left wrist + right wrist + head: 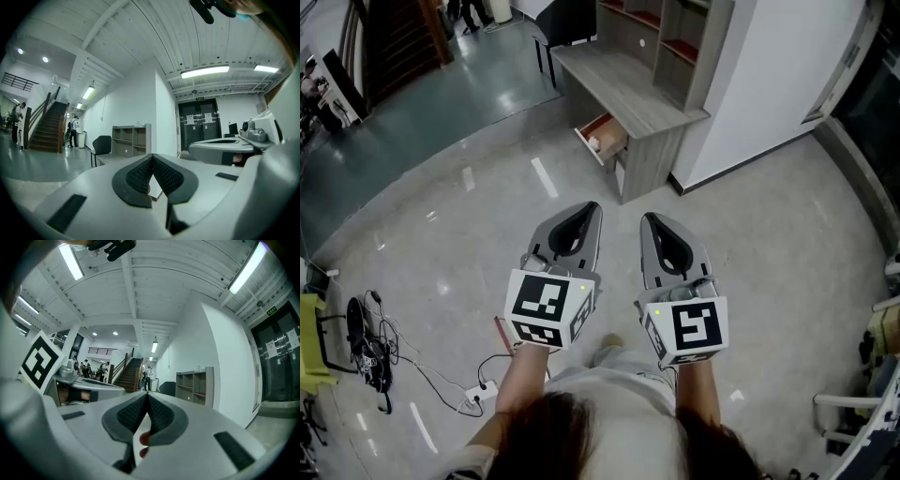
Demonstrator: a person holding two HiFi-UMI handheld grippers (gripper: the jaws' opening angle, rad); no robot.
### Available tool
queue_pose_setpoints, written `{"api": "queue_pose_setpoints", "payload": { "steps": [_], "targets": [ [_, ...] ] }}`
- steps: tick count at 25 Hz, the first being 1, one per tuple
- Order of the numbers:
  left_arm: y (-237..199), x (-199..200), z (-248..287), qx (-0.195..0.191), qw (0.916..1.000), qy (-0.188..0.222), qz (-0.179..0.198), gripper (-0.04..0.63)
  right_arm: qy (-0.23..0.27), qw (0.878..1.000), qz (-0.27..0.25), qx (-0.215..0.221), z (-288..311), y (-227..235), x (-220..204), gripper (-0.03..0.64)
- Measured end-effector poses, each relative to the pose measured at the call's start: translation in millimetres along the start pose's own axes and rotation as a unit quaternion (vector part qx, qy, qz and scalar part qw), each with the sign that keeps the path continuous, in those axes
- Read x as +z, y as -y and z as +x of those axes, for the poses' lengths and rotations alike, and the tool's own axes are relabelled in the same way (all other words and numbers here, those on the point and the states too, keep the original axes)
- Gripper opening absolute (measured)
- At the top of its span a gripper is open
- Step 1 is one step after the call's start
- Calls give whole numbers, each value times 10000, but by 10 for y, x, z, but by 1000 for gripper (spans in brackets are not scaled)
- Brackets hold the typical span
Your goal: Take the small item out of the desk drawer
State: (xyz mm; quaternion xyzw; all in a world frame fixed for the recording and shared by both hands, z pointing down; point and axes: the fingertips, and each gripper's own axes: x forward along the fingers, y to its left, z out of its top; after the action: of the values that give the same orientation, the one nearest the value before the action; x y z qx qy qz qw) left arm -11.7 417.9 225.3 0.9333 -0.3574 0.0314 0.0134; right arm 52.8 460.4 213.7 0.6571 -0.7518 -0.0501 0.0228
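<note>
The step in hand, as I judge it, is the approach. The grey wooden desk [623,82] stands well apart at 12 o'clock from the person, across open floor, so the body has to walk in before either arm can reach. The desk's drawer [607,141] already hangs pulled out on its near left side, towards 11 o'clock. The small pale item [594,143] lies inside it near the front; what it is cannot be told at this range. It would be best to come in facing the drawer's open top rather than the desk's end panel. One claw should open before it dips in and then descend from above, so the jaws straddle the item and do not push it against the drawer wall. Both forearms are held forward at waist height, side by side and roughly level, marker cubes nearest the body. The left gripper [592,208] and the right gripper [649,218] both point towards 12 o'clock. Each is clenched, ribbed pads [142,174] meeting at the tip with nothing pinched. A reddish patch shows through the slot below the right gripper's pads, and I cannot tell what it is.
</note>
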Motion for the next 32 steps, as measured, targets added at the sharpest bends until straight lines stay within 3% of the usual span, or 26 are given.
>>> {"api": "queue_pose_setpoints", "payload": {
  "steps": [7,16,32],
  "targets": [
    [-61,-9,451,209,9997,-52,-86,14,40,9998,1,187,302,417,-85,28],
    [-451,-46,830,386,9991,-93,-170,14,24,9995,71,293,811,588,-213,28],
    [-1853,-131,1815,524,9982,-92,-267,14,-84,9991,-57,411,2471,650,-383,28]
  ]
}}
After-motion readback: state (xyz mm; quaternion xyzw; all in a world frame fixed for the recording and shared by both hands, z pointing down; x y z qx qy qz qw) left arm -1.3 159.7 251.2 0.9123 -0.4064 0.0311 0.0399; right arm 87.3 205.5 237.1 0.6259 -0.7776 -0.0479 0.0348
